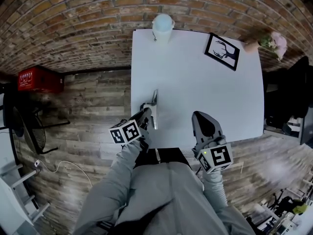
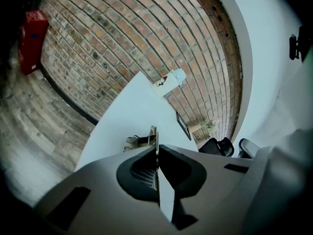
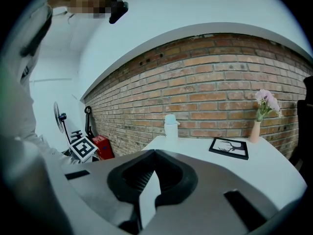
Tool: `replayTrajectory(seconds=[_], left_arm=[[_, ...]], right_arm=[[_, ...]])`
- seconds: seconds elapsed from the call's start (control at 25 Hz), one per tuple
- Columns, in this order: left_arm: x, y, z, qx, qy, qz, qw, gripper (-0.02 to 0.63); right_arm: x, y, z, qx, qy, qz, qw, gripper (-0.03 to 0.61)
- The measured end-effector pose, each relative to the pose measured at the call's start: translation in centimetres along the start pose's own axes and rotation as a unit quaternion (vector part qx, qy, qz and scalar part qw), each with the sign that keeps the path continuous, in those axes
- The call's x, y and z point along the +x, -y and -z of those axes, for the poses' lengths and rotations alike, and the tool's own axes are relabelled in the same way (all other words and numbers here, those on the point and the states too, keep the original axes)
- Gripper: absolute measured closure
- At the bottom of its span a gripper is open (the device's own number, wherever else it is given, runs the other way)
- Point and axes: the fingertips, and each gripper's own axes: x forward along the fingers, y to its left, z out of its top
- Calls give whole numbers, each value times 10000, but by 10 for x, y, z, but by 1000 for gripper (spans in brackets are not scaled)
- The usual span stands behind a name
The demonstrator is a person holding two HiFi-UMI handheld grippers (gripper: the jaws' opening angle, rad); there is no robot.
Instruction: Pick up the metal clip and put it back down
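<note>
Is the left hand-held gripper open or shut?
Shut. The jaws of the left hand-held gripper press together on a thin plate of the metal clip.

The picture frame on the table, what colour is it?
The picture frame is black, clearest in the head view.

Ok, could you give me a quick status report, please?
Left hand-held gripper shut on clip, at the table's left edge. Right hand-held gripper shut, empty. Cup and frame far off, nothing in the way.
</note>
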Motion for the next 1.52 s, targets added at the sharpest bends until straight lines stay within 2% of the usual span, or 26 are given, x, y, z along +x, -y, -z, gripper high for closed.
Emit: replayTrajectory(seconds=[0.52,0.6,0.68,0.88,1.08,1.2,1.52], left_arm=[[-2,-6,-2,-158,83,17,9998,580],[-4,-5,-5,-169,142,22,9998,561],[-7,-5,-10,-174,223,42,9996,515],[-15,-5,-25,10,382,-52,9993,475],[-31,-4,-44,398,629,-214,9970,453],[-42,8,-59,785,797,-201,9935,453],[-69,65,-92,1850,1178,105,9756,454]], right_arm=[[5,0,-1,59,-17,-19,10000,555],[5,0,-2,60,-13,-24,10000,555],[5,-1,-3,57,0,-35,10000,555],[6,-2,-5,45,41,-56,10000,555],[6,-1,-9,25,99,-19,9999,555],[5,-2,-16,-39,183,-37,9998,555],[-2,3,-37,-192,447,17,9988,555]])
